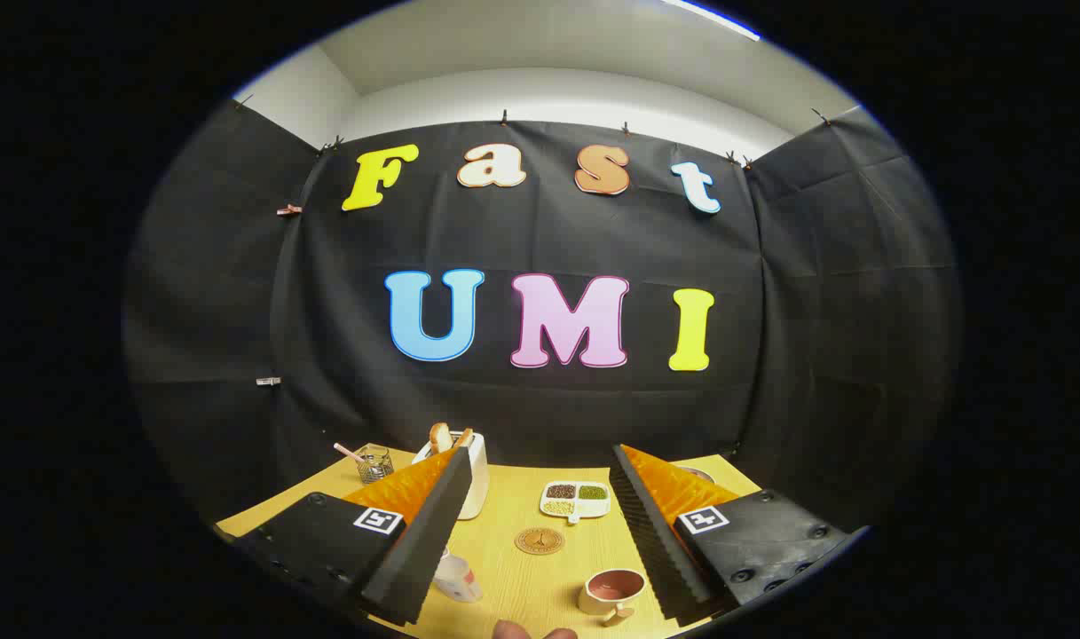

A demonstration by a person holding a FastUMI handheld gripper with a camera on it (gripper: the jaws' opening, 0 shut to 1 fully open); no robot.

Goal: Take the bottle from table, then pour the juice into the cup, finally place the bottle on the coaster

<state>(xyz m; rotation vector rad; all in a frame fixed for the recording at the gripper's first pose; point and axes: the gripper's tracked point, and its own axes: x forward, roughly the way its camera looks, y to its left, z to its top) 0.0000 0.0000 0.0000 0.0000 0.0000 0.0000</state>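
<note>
- The gripper (540, 515) hangs above the yellow table (513, 497) with its jaws spread wide and nothing between them; nothing of the task has been picked up.
- The bottle (455, 577) sits low beside the left finger, partly tucked behind it. It looks to be a small pale bottle with a reddish patch, but with so little of it showing I would not swear whether it stands or lies over.
- The cup (612, 590), with its handle turned toward us, stands just inside the right finger, well apart from the bottle.
- The round coaster (540, 540) lies bare between the fingers and a little beyond both, with a divided dish of grains (576, 500) just behind it.
- Farther back stand a toaster (473, 475) with bread sticking out and a small glass (374, 464) with a straw.
- My worry: the bottle is off to one side, so the left finger could clip and topple it on the way down unless the gripper is shifted over first.
- The cup is small and shallow, so a hasty tilt may spill juice on the table.
- Fingertips (508, 630) of a hand peek in at the near edge, close to where the gripper must work.
</note>
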